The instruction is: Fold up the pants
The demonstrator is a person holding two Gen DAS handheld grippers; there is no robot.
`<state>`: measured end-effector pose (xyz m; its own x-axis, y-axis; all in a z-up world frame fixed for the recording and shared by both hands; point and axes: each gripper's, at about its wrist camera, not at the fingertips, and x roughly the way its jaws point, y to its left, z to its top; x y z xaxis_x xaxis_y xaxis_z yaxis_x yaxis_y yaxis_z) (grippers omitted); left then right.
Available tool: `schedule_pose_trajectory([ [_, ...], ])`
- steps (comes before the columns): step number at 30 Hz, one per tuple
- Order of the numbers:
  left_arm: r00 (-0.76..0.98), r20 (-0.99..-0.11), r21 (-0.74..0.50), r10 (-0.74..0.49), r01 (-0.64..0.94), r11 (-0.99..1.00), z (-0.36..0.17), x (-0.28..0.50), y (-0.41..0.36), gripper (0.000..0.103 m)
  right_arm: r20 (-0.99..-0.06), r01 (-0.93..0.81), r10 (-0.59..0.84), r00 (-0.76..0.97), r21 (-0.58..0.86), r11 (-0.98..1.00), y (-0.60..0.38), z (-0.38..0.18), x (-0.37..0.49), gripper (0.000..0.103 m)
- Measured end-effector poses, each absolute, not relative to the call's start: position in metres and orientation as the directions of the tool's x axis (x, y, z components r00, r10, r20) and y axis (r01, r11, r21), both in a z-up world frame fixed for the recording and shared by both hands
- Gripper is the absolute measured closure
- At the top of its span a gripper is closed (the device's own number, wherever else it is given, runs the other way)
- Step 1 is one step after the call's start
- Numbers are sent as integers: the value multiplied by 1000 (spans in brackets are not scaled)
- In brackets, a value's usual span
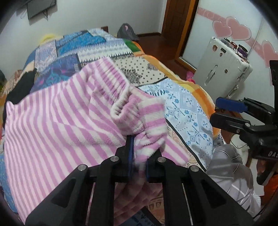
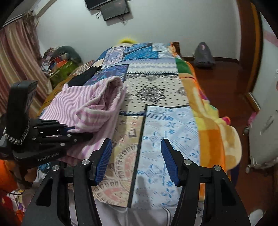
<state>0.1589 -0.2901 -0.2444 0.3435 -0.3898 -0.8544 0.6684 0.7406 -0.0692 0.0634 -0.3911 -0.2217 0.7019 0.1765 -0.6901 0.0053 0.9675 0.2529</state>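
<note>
The pants [image 1: 57, 111], fleecy with pink and white stripes, lie bunched on the patchwork bedspread [image 1: 187, 107], filling the 9 o'clock half of the left wrist view. The left gripper [image 1: 139, 147] comes in from 6 o'clock, and its fingers are pressed together on a thick wad of the striped cloth, which bulges up between and over the blue pads [image 1: 130, 153]. The elastic waistband [image 1: 111, 76] curves away toward 12 o'clock, with a cuff-like fold [image 1: 121, 107] just above the pinch.

In the right wrist view the right gripper [image 2: 136, 161] hangs over the bedspread [image 2: 173, 121] with its fingers spread wide and nothing between the blue ribbed pads [image 2: 104, 160]. The pants [image 2: 90, 104] sit at 10 o'clock, heaped in loose folds, and the left gripper [image 2: 81, 134] reaches into them from 9 o'clock; its tips are buried in the cloth, so the grip itself is hard to see from this side.

A white suitcase [image 1: 224, 64] stands on the floor at 2 o'clock in the left view, near a glass door with pink hearts [image 1: 231, 29]. A screen [image 2: 113, 8] hangs on the far wall at 12 o'clock in the right view, and a striped curtain [image 2: 19, 57] falls at 9 o'clock.
</note>
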Motion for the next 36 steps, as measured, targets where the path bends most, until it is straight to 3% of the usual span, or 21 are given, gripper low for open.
schedule_pose_trajectory([
  [4, 325, -839, -103, -436, 693, 714, -225, 154, -281, 81, -677, 10, 174, 715, 258, 966, -392, -214, 59, 49],
  [8, 391, -789, -91, -475, 690, 718, -192, 149, -258, 55, -648, -28, 205, 734, 272, 962, -379, -205, 69, 49],
  [12, 478, -745, -66, -465, 640, 765, -165, 157, -222, 52, -629, -87, 248, 737, 276, 957, -356, -201, 78, 49],
  [14, 536, -734, -24, -418, 595, 804, -160, 167, -200, 44, -626, -111, 264, 734, 274, 955, -343, -201, 85, 48],
  [19, 590, -766, 52, -257, 455, 889, -181, 197, -139, 39, -652, -124, 282, 704, 277, 953, -319, -217, 107, 48],
  [24, 528, -842, 105, -108, 356, 929, -240, 222, -93, 37, -699, -75, 275, 660, 303, 950, -310, -242, 112, 48],
  [28, 484, -860, 14, -164, 343, 939, -248, 234, -71, 30, -717, -38, 255, 649, 305, 952, -309, -250, 102, 48],
  [36, 598, -787, 118, -151, 387, 915, -197, 305, -94, 28, -732, 19, 260, 629, 349, 937, -310, -259, 97, 47],
])
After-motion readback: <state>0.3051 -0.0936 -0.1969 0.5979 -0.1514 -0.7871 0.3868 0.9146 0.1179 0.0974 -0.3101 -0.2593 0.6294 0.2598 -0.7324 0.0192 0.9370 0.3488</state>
